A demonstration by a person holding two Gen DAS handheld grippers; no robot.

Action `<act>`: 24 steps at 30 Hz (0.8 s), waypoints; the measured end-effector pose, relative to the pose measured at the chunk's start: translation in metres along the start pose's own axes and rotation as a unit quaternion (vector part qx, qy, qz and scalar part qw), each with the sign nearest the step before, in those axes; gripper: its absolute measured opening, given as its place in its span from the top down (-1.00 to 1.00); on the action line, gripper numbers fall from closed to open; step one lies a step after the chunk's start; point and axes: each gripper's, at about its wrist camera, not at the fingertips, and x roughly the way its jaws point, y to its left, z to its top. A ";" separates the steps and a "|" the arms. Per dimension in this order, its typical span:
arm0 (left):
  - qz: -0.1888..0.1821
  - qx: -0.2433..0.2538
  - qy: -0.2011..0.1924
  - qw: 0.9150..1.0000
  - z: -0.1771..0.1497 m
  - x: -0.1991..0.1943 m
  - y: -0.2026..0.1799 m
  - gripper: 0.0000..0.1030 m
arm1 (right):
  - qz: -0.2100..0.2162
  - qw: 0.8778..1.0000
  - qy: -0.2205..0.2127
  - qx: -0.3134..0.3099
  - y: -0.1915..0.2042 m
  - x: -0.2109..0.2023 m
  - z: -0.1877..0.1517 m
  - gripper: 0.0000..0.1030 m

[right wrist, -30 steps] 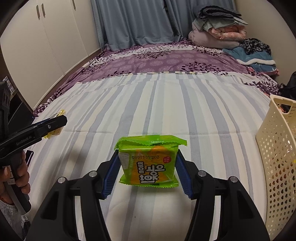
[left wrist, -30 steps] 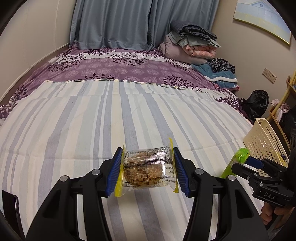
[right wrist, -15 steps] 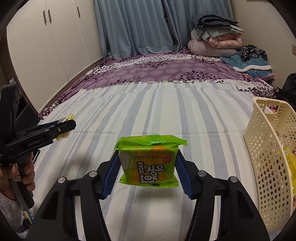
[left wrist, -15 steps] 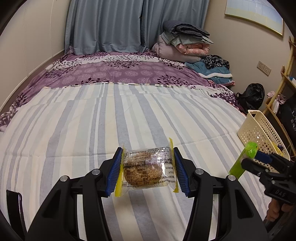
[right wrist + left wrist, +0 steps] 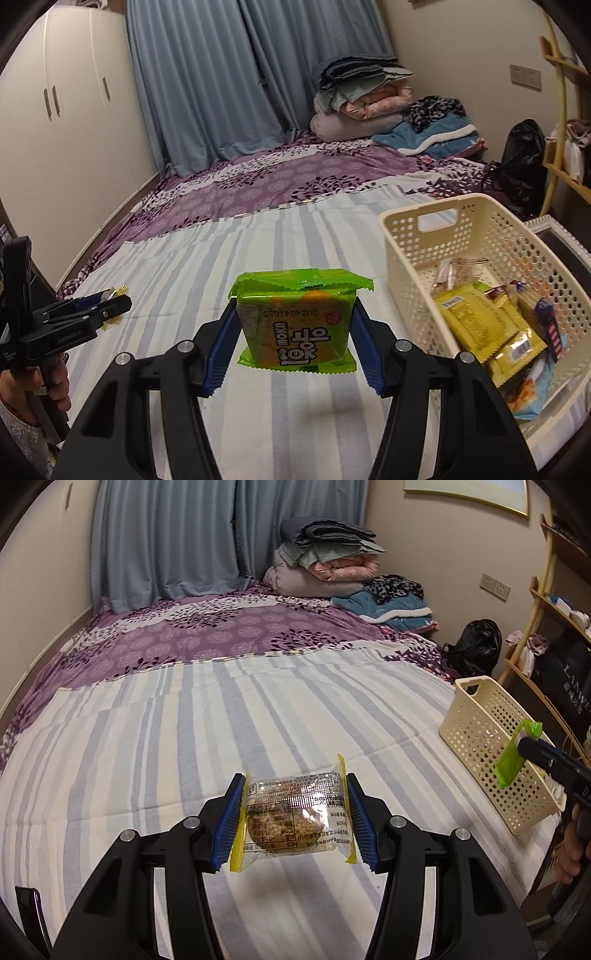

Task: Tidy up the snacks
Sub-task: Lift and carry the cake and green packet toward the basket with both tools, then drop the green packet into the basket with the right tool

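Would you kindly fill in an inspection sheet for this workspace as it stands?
Surface: striped bedspread over a purple floral cover.
Job's things: clear-wrapped snack; green snack packet; cream basket with several packets inside.
Clutter: folded bedding, black bag.
Grippers: left gripper shut on the clear-wrapped snack; right gripper shut on the green snack packet.
Cables: nothing seen.
Surroundings: curtains, wardrobe, shelf.

Striped bed [image 5: 184, 738] — basket [image 5: 480, 229], folded bedding [image 5: 321, 568].
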 end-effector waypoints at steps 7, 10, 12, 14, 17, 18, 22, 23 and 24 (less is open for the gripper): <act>-0.019 0.035 0.007 0.999 0.009 0.008 -0.040 -0.07 | -0.049 0.997 -0.031 0.051 -0.060 -0.021 0.003 -0.13; -0.028 0.048 0.009 0.998 0.011 0.010 -0.057 -0.07 | -0.066 0.995 -0.038 0.067 -0.082 -0.026 0.001 -0.13; -0.035 0.057 0.011 0.998 0.012 0.012 -0.068 -0.07 | -0.077 0.993 -0.040 0.078 -0.096 -0.028 0.000 -0.13; -0.042 0.065 0.012 0.997 0.014 0.014 -0.078 -0.07 | -0.085 0.992 -0.042 0.088 -0.109 -0.031 -0.002 -0.13; -0.050 0.076 0.013 0.996 0.016 0.016 -0.091 -0.07 | -0.092 0.990 -0.043 0.100 -0.123 -0.033 -0.003 -0.13; -0.052 0.080 0.014 0.995 0.016 0.017 -0.095 -0.07 | -0.093 0.990 -0.043 0.102 -0.124 -0.034 -0.004 -0.13; -0.063 0.089 0.017 0.994 0.019 0.021 -0.109 -0.07 | -0.096 0.989 -0.036 0.104 -0.134 -0.030 -0.006 -0.13; -0.065 0.092 0.018 0.993 0.020 0.022 -0.113 -0.07 | -0.099 0.989 -0.034 0.105 -0.134 -0.029 -0.007 -0.13; -0.067 0.093 0.018 0.993 0.020 0.022 -0.115 -0.07 | -0.102 0.989 -0.032 0.107 -0.136 -0.027 -0.007 -0.13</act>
